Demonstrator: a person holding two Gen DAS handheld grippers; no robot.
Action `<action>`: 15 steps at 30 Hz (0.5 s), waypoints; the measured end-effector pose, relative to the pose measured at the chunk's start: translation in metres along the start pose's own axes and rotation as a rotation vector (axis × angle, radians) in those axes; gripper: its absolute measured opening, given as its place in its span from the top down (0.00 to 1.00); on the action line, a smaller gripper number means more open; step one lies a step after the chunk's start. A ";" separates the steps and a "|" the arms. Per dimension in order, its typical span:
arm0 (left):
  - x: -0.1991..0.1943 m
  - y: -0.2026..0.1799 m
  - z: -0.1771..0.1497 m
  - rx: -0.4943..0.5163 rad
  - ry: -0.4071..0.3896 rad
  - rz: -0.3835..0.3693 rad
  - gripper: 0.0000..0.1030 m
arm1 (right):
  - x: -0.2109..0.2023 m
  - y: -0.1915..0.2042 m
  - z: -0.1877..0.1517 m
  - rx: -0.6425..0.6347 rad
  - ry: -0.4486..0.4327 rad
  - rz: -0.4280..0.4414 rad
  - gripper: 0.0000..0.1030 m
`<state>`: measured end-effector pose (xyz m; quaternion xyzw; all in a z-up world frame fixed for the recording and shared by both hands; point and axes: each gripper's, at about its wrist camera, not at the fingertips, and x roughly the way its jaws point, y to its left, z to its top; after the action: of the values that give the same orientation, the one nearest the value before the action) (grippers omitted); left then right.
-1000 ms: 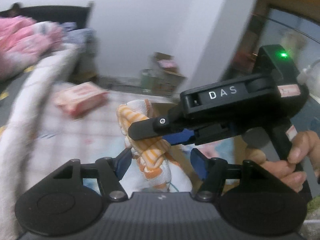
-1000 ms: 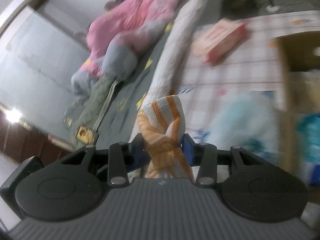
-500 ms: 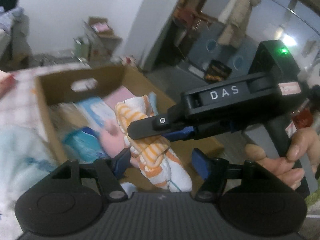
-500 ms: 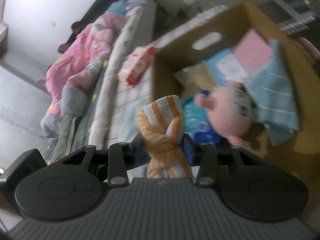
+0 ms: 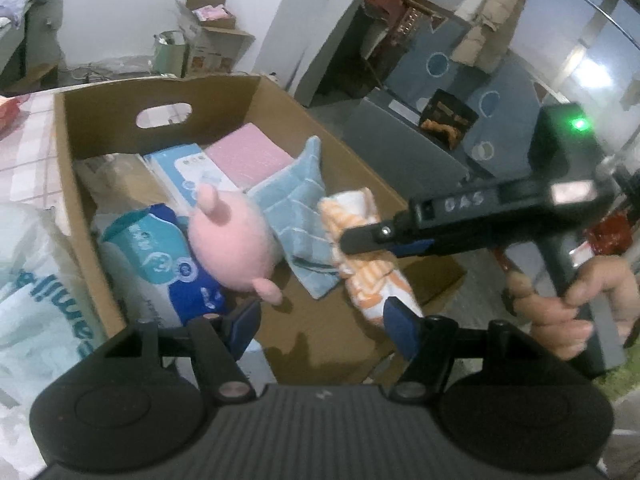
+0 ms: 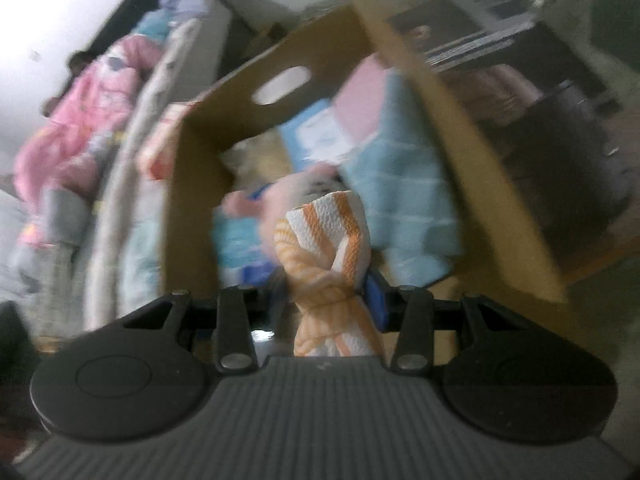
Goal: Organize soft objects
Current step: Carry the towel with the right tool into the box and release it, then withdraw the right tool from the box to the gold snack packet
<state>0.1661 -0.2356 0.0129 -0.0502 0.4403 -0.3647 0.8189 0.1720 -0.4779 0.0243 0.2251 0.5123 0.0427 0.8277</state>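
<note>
Reading the left wrist view first, blurred white letters like "DAS" sit on the black body of the right gripper (image 5: 384, 246), and part of a word, "anlle", shows on the pale plastic bag (image 5: 36, 300) left of the brown cardboard box (image 5: 276, 92). That gripper clamps the orange-and-white striped towel (image 5: 360, 256) over the box's near right part, beside the pink plush pig (image 5: 234, 246) and light blue quilted cloth (image 5: 298, 204). The left gripper (image 5: 320, 324) hangs spread and empty at the box's near edge.

Turning to the right wrist view, the right gripper (image 6: 330, 294) pinches the knotted towel (image 6: 330, 256) between its blue pads, in front of the box (image 6: 460, 128).
</note>
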 end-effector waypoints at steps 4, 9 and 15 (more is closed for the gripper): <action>-0.010 0.005 0.000 -0.023 -0.016 0.010 0.34 | 0.019 -0.006 0.005 -0.025 0.043 -0.094 0.58; -0.019 0.011 -0.001 -0.035 -0.027 0.032 0.34 | 0.024 0.002 0.005 -0.095 0.054 -0.182 0.58; -0.036 0.019 -0.001 -0.053 -0.064 0.045 0.34 | 0.012 0.007 0.001 -0.129 0.011 -0.232 0.58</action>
<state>0.1636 -0.1984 0.0295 -0.0737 0.4247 -0.3328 0.8387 0.1799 -0.4683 0.0179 0.1104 0.5355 -0.0193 0.8371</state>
